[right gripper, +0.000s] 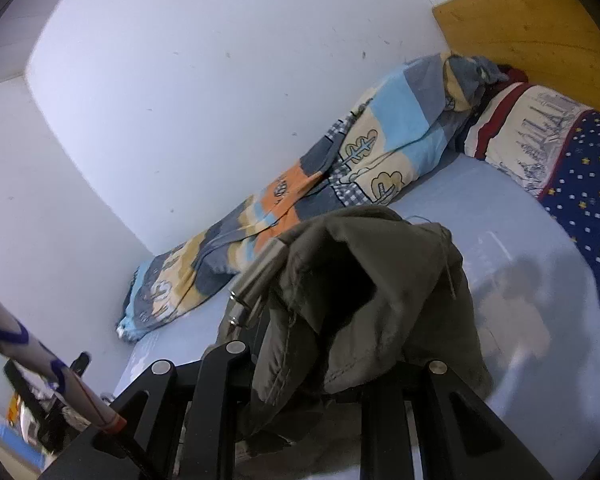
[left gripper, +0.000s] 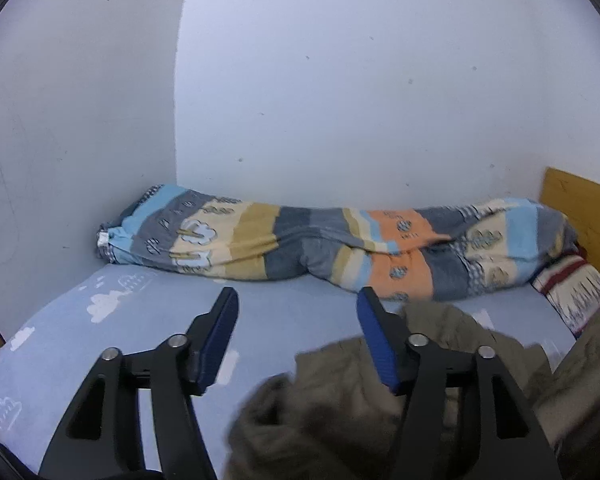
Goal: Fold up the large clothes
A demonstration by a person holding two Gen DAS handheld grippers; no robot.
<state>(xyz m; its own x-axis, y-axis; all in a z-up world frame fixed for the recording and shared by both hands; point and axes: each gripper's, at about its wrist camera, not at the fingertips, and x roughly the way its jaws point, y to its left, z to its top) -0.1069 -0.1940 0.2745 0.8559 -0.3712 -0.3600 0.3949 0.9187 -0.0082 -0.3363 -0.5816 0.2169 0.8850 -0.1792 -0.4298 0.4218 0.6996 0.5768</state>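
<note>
- The left gripper (left gripper: 296,300) stands open, gripping nothing.
- The right gripper (right gripper: 324,360), nearly closed, pinches the olive garment (right gripper: 364,276), lifting it above the bed (right gripper: 500,220), probably for spreading.

Left tool (left gripper: 296,300): black linkage arms, silver pivot screws, blue pads (left gripper: 220,332).
</note>
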